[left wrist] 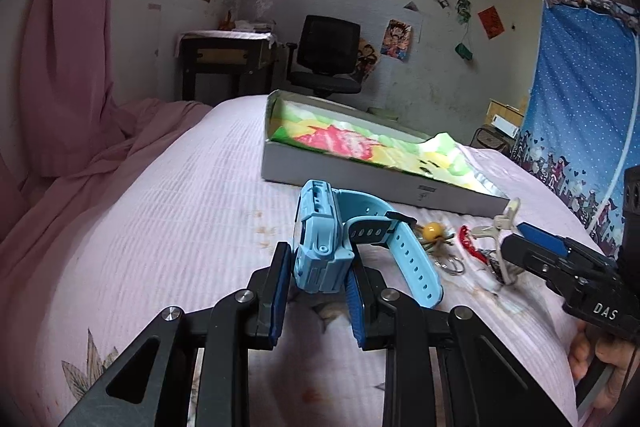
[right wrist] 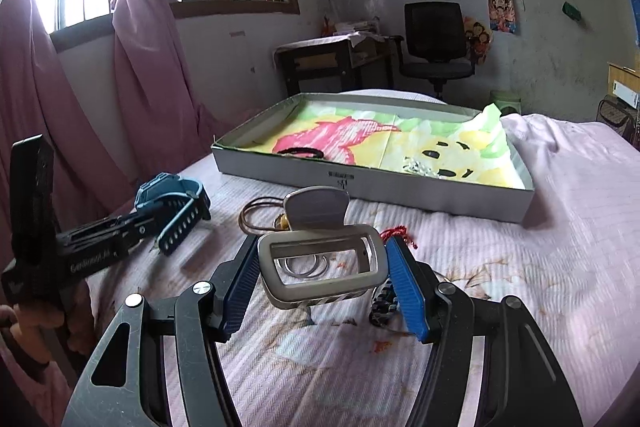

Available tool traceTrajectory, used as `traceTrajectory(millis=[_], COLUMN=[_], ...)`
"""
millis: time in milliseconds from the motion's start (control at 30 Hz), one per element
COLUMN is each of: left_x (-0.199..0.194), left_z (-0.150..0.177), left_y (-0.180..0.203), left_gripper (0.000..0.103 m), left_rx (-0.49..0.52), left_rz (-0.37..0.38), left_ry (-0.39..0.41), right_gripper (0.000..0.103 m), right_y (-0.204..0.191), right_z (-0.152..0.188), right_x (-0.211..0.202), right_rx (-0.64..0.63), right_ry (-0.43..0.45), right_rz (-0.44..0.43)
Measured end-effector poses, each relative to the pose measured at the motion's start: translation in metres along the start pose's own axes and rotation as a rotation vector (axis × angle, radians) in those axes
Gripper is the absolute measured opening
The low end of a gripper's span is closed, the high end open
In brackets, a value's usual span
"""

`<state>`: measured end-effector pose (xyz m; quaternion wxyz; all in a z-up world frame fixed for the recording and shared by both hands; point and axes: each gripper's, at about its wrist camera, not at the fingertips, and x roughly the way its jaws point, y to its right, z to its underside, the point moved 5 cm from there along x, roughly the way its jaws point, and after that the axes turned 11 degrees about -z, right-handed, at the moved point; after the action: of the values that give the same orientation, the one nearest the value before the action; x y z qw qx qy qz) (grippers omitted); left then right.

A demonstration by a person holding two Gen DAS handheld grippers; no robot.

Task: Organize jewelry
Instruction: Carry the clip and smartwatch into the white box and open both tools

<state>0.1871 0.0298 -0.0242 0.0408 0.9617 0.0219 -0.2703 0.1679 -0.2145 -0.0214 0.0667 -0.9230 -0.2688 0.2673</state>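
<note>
two grippers loaded: left gripper [left wrist: 320, 279] clamps blue watch [left wrist: 320, 247]; right gripper [right wrist: 324, 279], marked "das", clamps grey frame [right wrist: 324, 267].

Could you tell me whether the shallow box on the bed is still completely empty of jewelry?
No, inside the box a black band and a small silvery piece already lie on its colourful paper lining.

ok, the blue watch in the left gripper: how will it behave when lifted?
The watch is probably light; it looks like plastic. Its body seems rigid between the left gripper pads, so the grip should hold. The strap looks flexible and hangs free, so it will likely swing or droop, and could snag nearby trinkets.
</note>
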Motion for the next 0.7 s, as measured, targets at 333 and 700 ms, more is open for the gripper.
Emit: traceTrajectory(millis=[333,700], left_x=[-0.005,0.048], left_z=[-0.019,-0.082], left_y=[0.023,0.058], left_gripper=[0.024,0.024], left_rx=[0.0,0.007], left_rz=[-0.004,-0.042], left_ry=[0.033,-0.009], right_gripper=[0.058,0.058], right_y=[0.004,0.054], right_z=[-0.016,-0.074], right_x=[-0.01,0.01], right_rx=[0.008,0.038], right_ry=[0.073,0.16], right_rz=[-0.008,0.052])
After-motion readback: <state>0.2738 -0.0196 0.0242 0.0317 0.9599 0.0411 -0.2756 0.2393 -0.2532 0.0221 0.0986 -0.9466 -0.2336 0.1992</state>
